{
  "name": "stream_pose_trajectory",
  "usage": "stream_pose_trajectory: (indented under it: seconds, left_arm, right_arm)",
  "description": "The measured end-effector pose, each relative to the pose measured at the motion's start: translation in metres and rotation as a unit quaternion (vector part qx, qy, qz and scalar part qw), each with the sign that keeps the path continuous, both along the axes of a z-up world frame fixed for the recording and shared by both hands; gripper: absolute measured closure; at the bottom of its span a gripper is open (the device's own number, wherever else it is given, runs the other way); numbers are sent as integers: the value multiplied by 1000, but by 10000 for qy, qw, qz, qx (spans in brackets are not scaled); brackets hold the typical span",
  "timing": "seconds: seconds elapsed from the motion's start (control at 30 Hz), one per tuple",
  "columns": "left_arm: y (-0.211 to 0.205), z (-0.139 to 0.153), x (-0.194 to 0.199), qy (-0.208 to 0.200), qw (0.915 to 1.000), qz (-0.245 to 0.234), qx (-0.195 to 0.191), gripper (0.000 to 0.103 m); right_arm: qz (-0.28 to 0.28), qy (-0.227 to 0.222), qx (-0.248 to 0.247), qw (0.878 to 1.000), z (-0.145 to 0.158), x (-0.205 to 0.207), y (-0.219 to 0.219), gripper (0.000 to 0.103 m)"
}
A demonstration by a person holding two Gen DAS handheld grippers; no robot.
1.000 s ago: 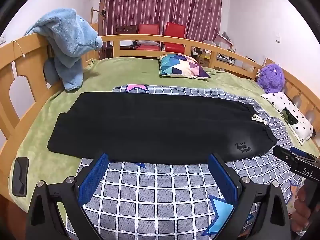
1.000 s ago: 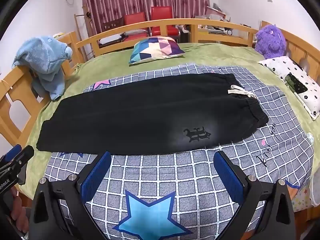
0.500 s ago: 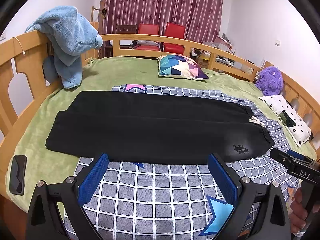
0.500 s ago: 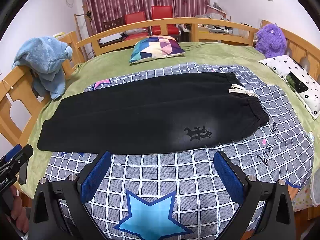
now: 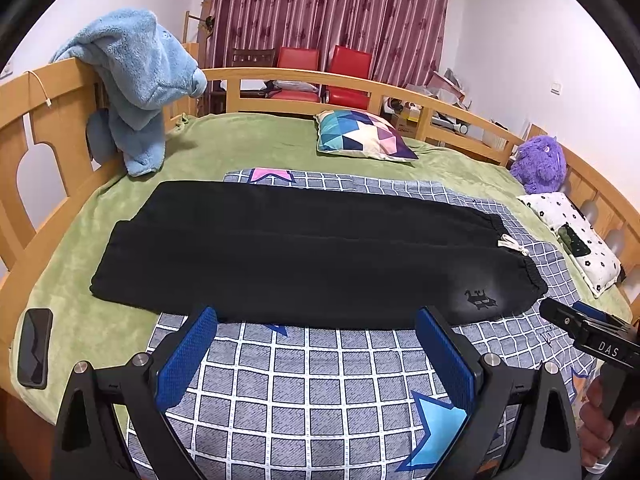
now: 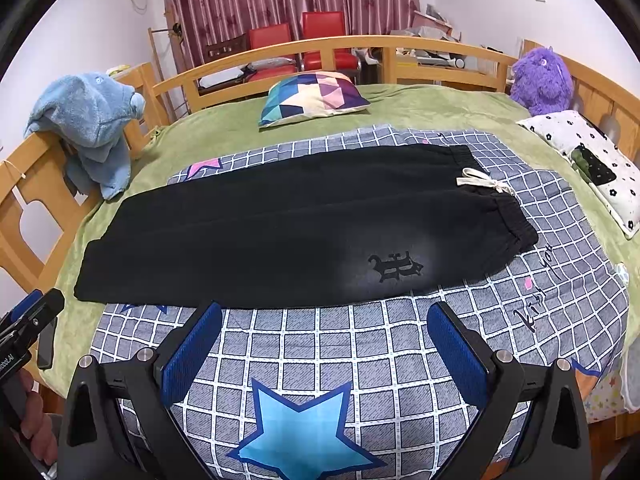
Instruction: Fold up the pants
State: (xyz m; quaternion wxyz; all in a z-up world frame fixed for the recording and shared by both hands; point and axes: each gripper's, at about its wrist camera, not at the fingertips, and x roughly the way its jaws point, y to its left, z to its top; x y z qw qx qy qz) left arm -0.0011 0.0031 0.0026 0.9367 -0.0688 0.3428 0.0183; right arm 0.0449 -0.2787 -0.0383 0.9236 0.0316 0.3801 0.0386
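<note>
Black pants (image 5: 304,252) lie flat across the bed, legs together, waistband with a white drawstring (image 5: 512,246) at the right and cuffs at the left. They also show in the right wrist view (image 6: 288,232), with a dark logo (image 6: 396,268) near the front edge. My left gripper (image 5: 316,340) is open and empty, just in front of the pants' near edge. My right gripper (image 6: 326,336) is open and empty, also short of the near edge. Each gripper's tip shows in the other's view: the right (image 5: 584,328), the left (image 6: 32,320).
The pants rest on a grey checked blanket (image 6: 360,360) over a green bedspread (image 5: 248,140). A phone (image 5: 35,347) lies at the front left. A patterned cushion (image 5: 360,136), purple plush toy (image 5: 540,164), spotted pillow (image 5: 572,236) and blue towel (image 5: 136,80) on the wooden rail surround it.
The left wrist view has shifted slightly; the pants sit a little lower and farther left in it. The pants themselves have not moved. Both grippers stay open.
</note>
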Motion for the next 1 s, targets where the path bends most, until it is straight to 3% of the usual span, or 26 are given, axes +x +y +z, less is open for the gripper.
stream_pose_trajectory:
  seconds: [1.0]
  left_arm:
    - [1, -1, 4, -23, 9998, -173, -137, 3]
  right_arm:
    - [-84, -84, -31, 9999, 4, -5, -2, 2]
